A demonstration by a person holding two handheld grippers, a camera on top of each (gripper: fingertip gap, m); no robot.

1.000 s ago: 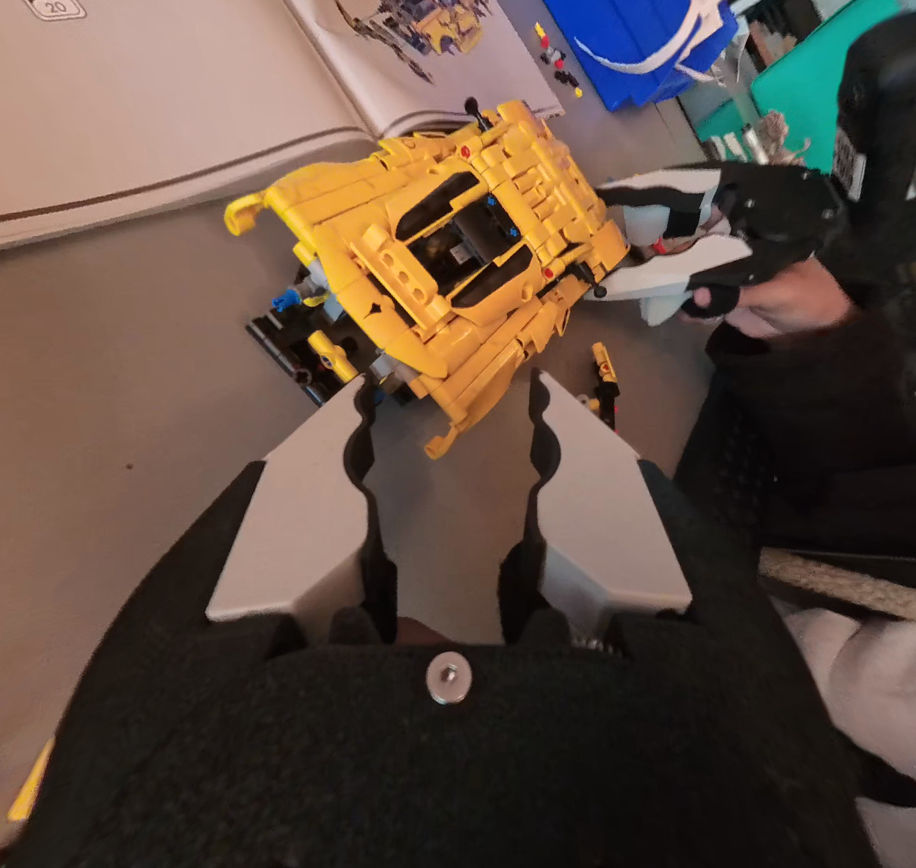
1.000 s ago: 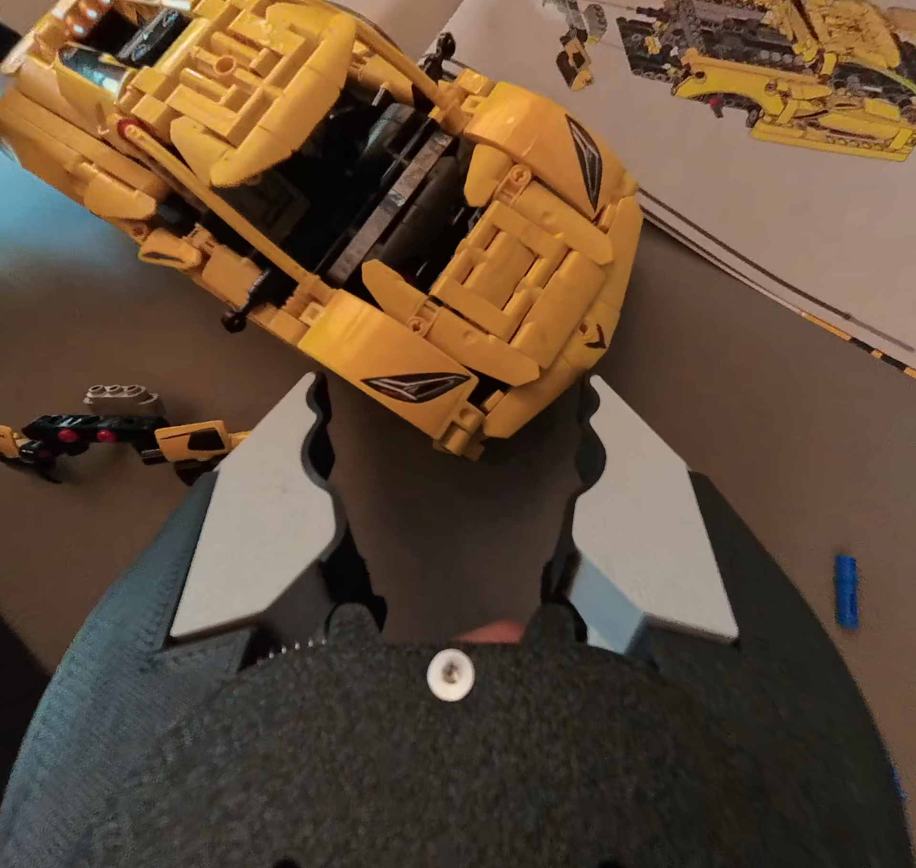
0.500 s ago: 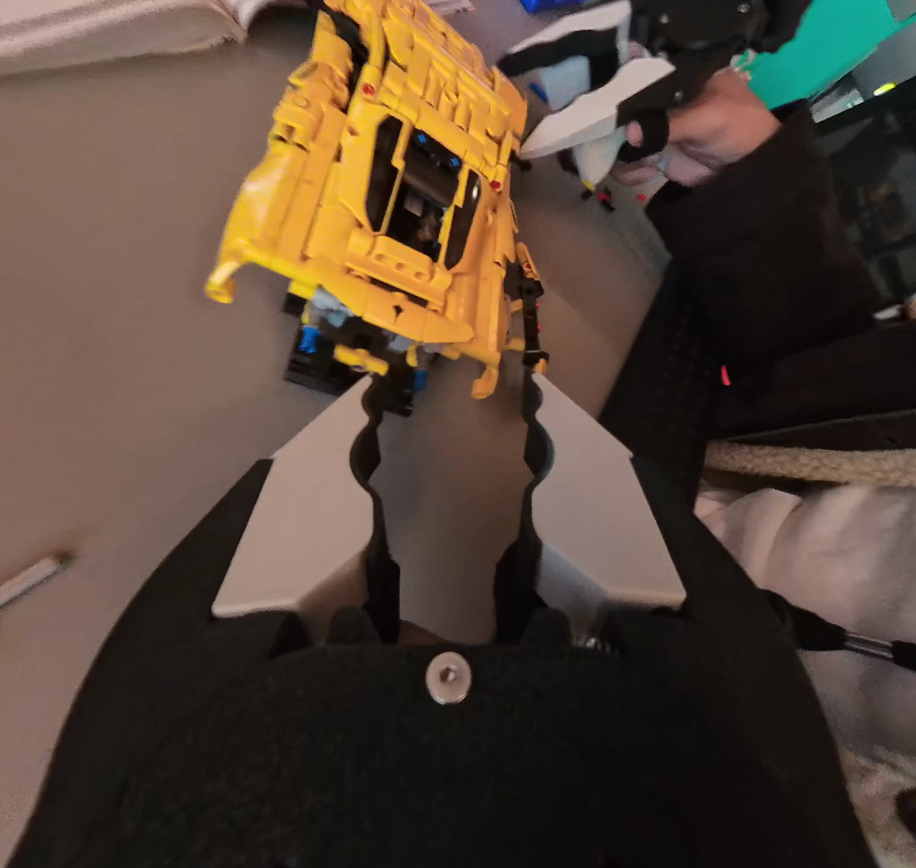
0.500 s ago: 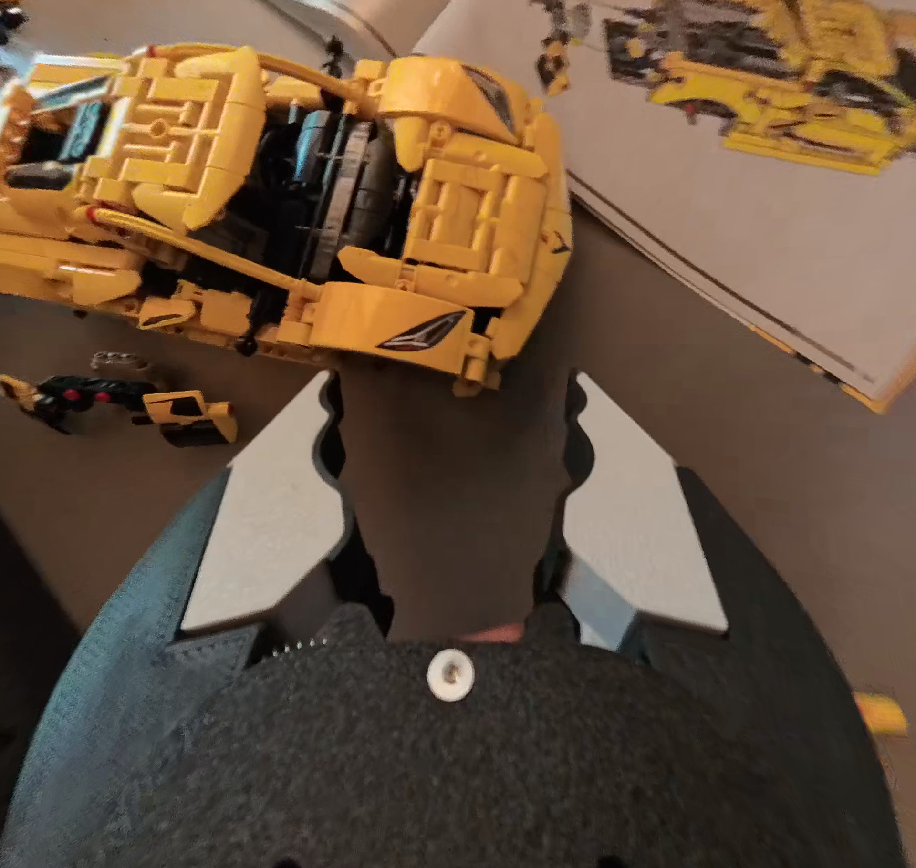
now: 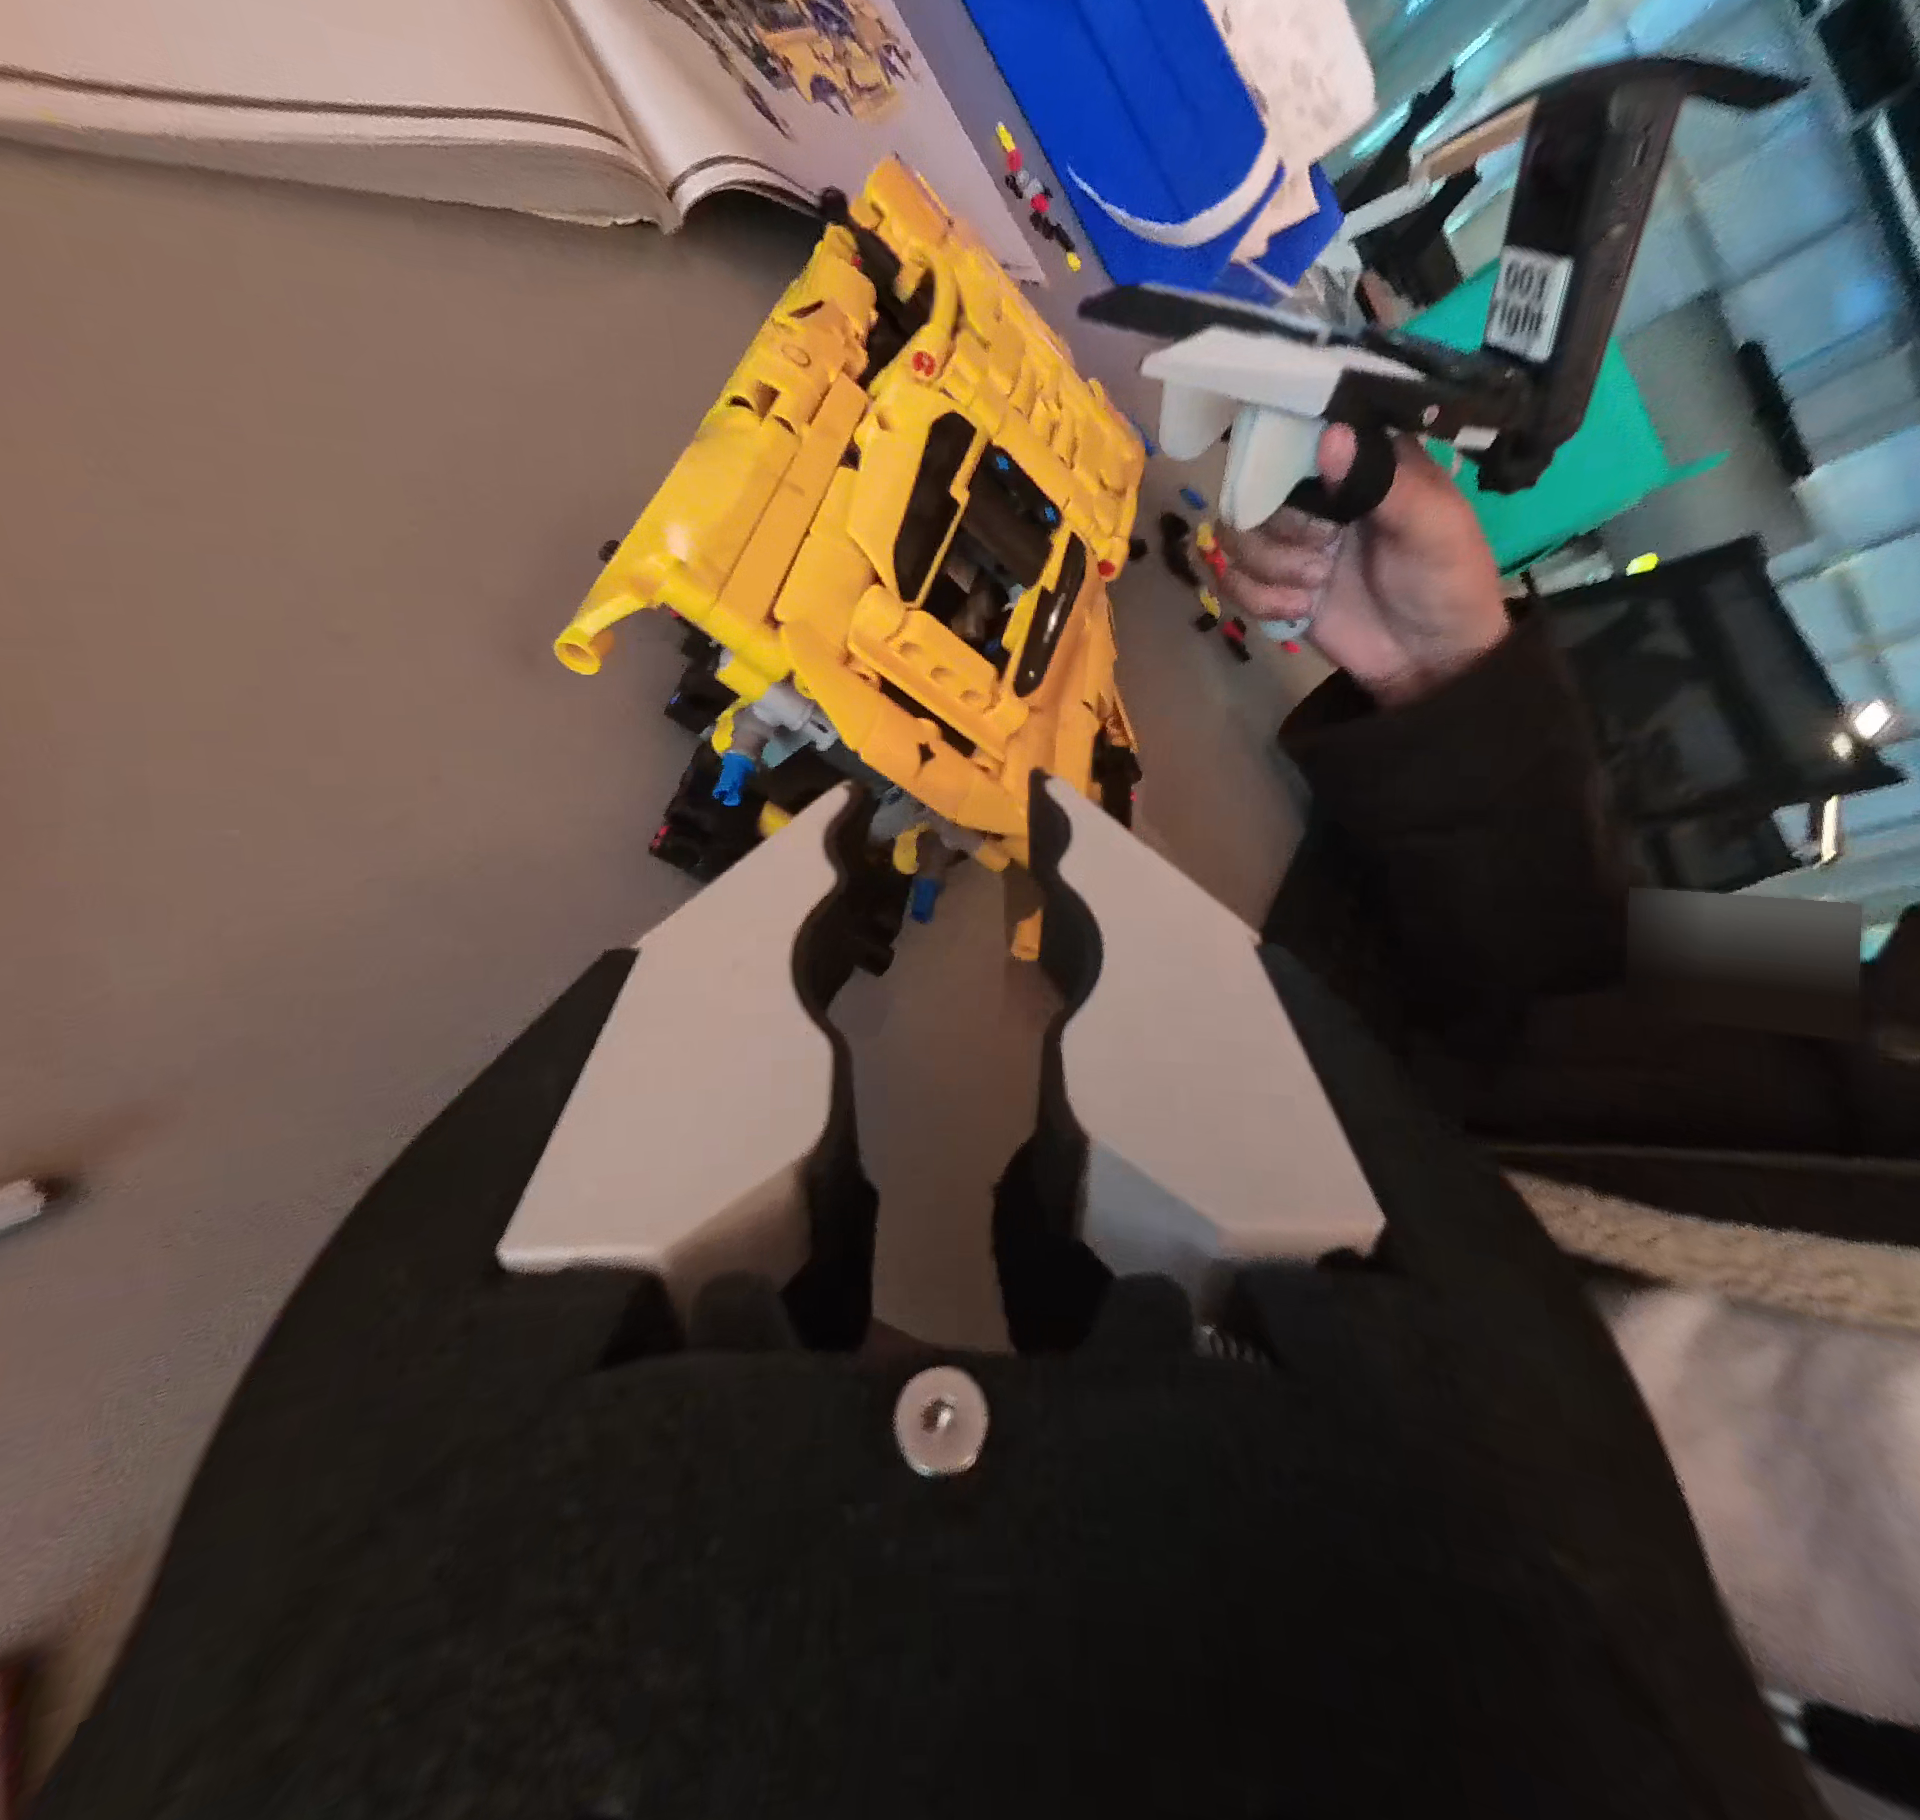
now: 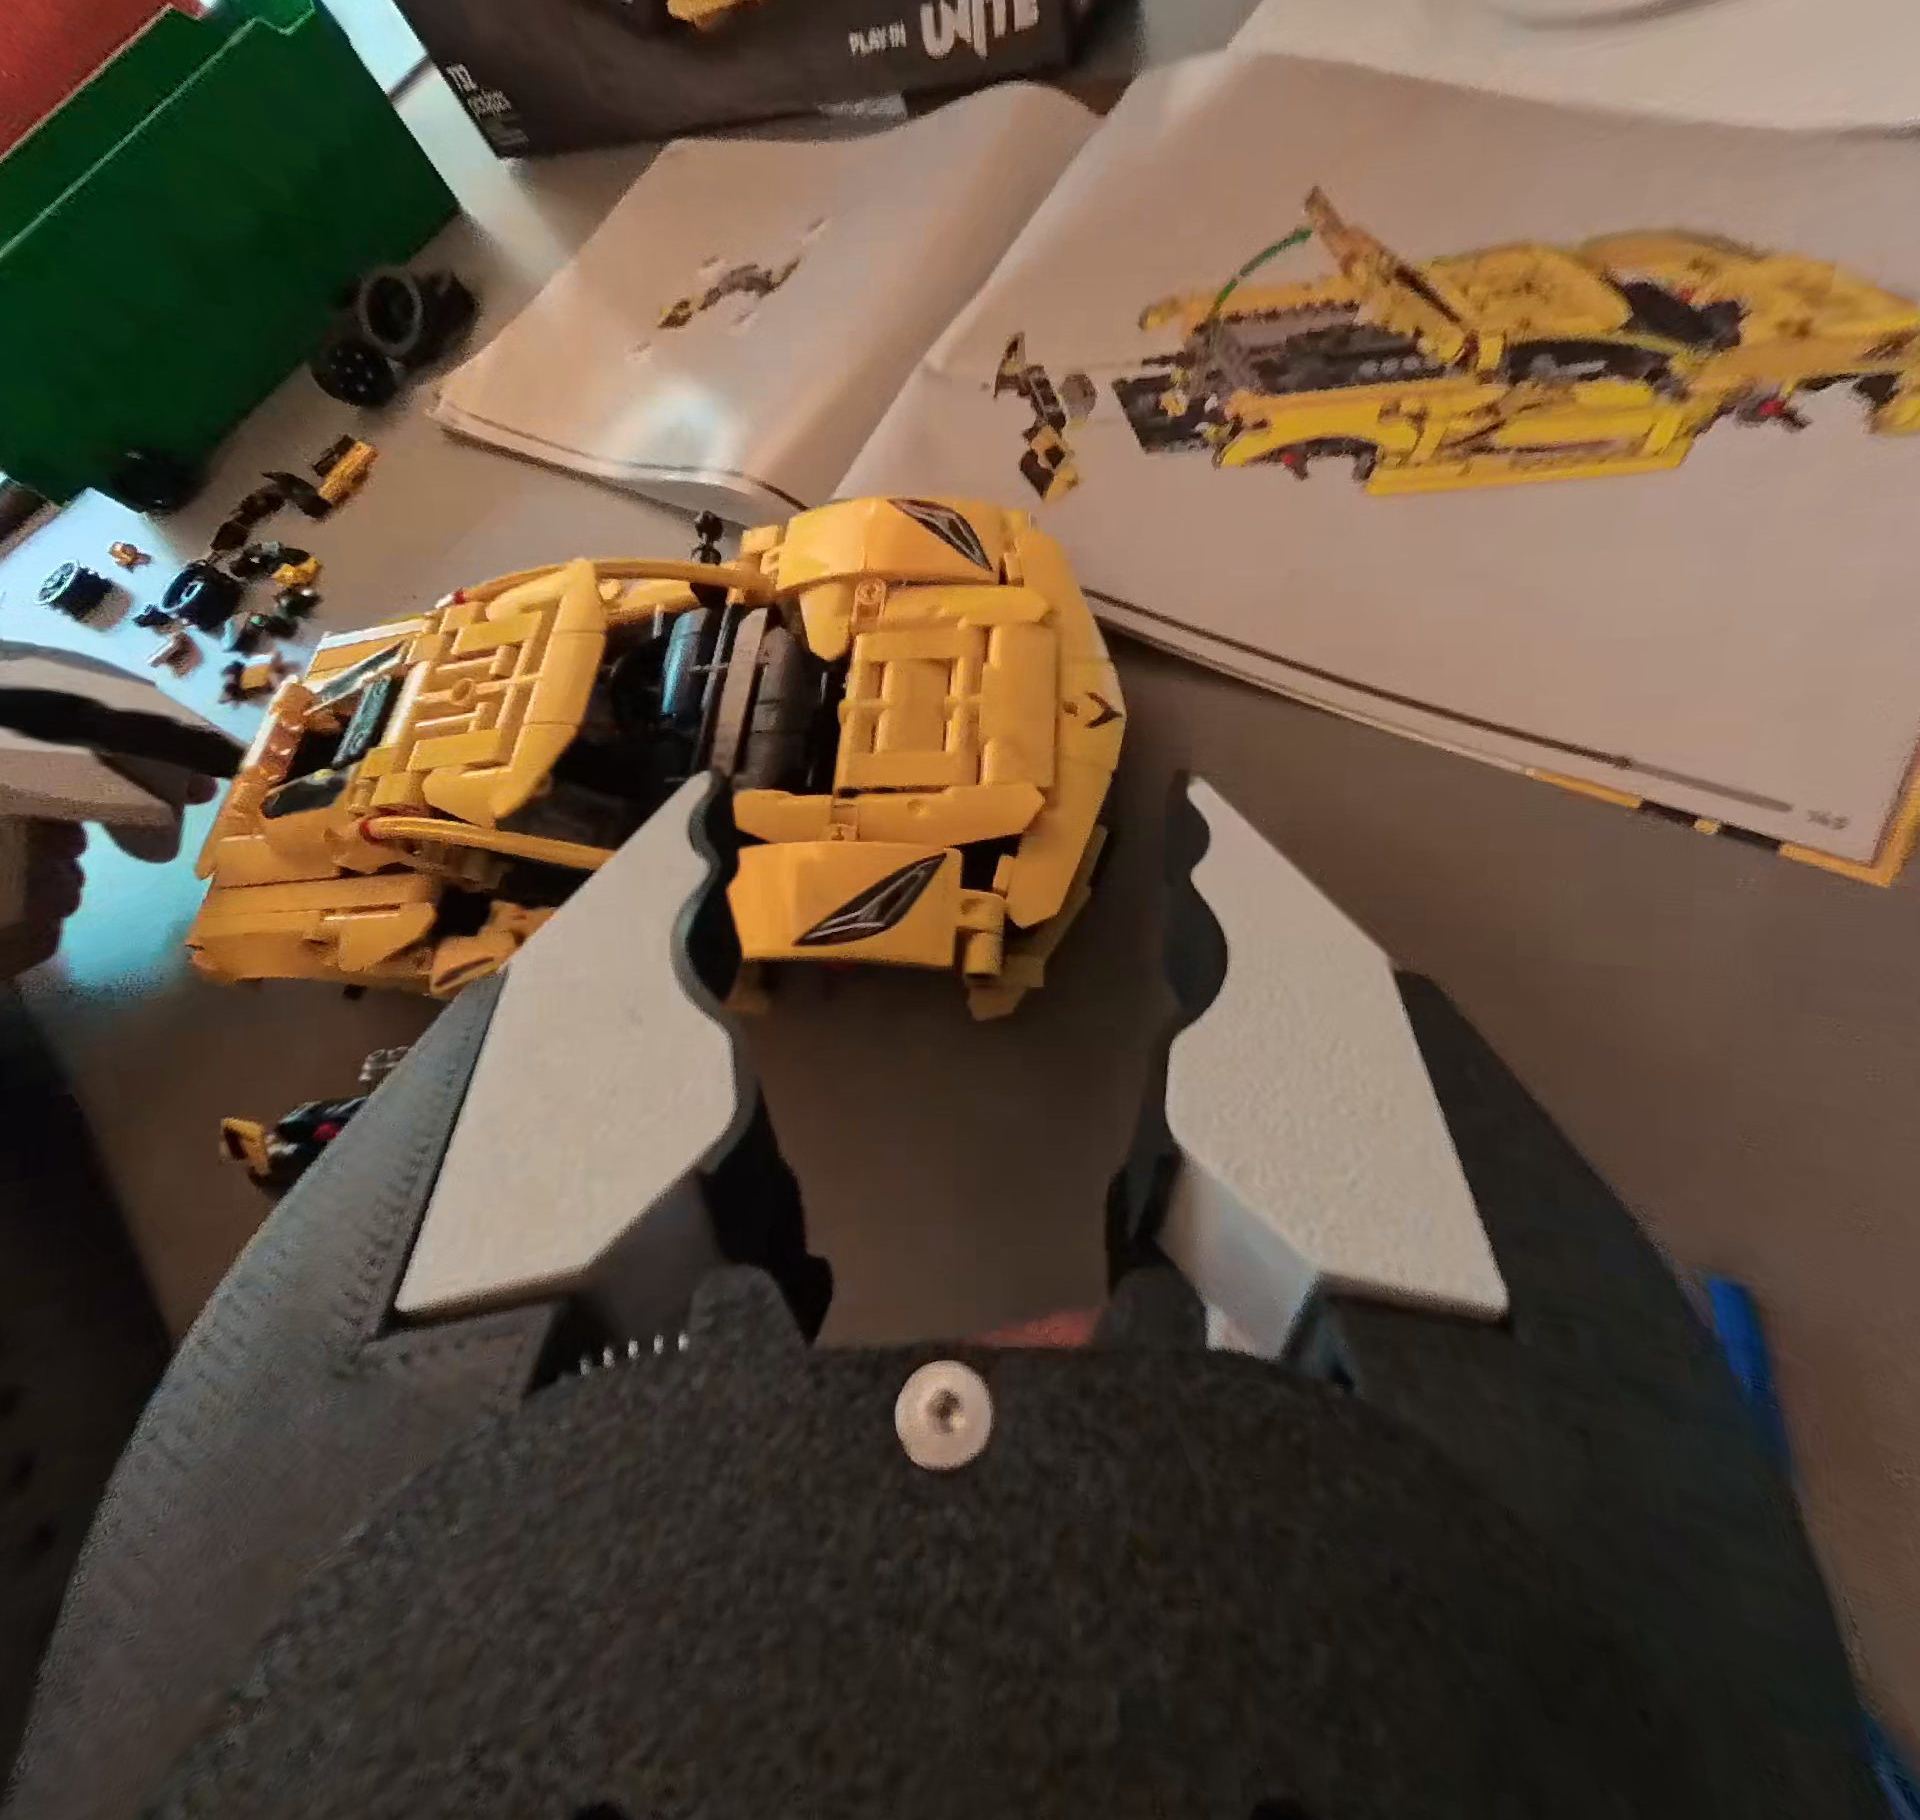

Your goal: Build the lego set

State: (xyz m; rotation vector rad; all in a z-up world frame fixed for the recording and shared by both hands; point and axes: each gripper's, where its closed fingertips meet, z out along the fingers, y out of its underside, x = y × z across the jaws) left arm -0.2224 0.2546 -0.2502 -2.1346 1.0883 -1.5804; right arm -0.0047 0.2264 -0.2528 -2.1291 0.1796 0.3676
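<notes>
I hold a two-finger gripper in each hand over a grey table (image 6: pixel 1558 939). A partly built yellow lego car (image 5: pixel 914 544) rests on that table, with its black frame showing through gaps in the yellow panels.

In the left wrist view, my left gripper (image 5: pixel 940 814) has its grey fingers apart with nothing between them. The fingertips sit just at the near end of the car, at 12 o'clock from the tool; I cannot tell whether they touch it. At 2 o'clock, my right hand (image 5: pixel 1382 565) holds the other gripper raised beside the car's far end.

In the right wrist view, my right gripper (image 6: pixel 945 804) is spread wide and holds nothing. The car lies at 11 o'clock, and its front corner shows between the fingers. An open instruction booklet (image 6: pixel 1351 544) lies at 1 o'clock, just beyond the car, showing a picture of the yellow model. A dark product box (image 6: pixel 727 14) stands at 12 o'clock, farther back. A green bin (image 6: pixel 177 243) sits at 10 o'clock, with small loose pieces (image 6: pixel 229 586) and black wheels (image 6: pixel 384 326) scattered near it.
</notes>
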